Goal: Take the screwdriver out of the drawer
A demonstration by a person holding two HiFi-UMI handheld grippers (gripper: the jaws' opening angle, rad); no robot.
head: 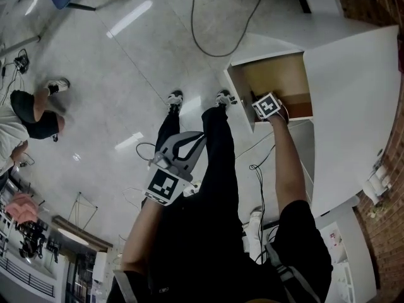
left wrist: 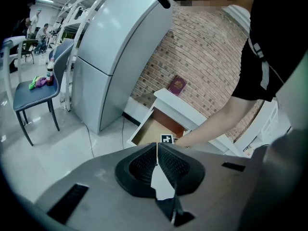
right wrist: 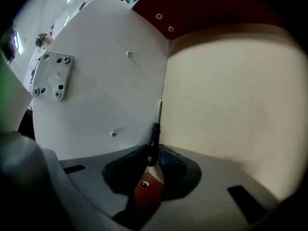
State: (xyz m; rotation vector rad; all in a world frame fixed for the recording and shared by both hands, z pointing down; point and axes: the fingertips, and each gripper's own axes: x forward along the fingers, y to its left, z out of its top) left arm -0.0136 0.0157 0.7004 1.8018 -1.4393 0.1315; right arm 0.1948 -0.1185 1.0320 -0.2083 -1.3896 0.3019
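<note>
Right gripper view alone shows right gripper (right wrist: 153,157) pinching slim black screwdriver (right wrist: 154,137), arm reaching into open wooden drawer (head: 278,76); left gripper (left wrist: 157,151) jaws together.

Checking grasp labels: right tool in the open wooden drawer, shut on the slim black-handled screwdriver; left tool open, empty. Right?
No: left tool is shut, jaws together, empty, per the left gripper view. Right tool holds the slim black-handled screwdriver in the open wooden drawer.

Ceiling-light glare on floor (head: 129,19), dark fisheye corners, drawer (head: 281,77) interior shadowed
</note>
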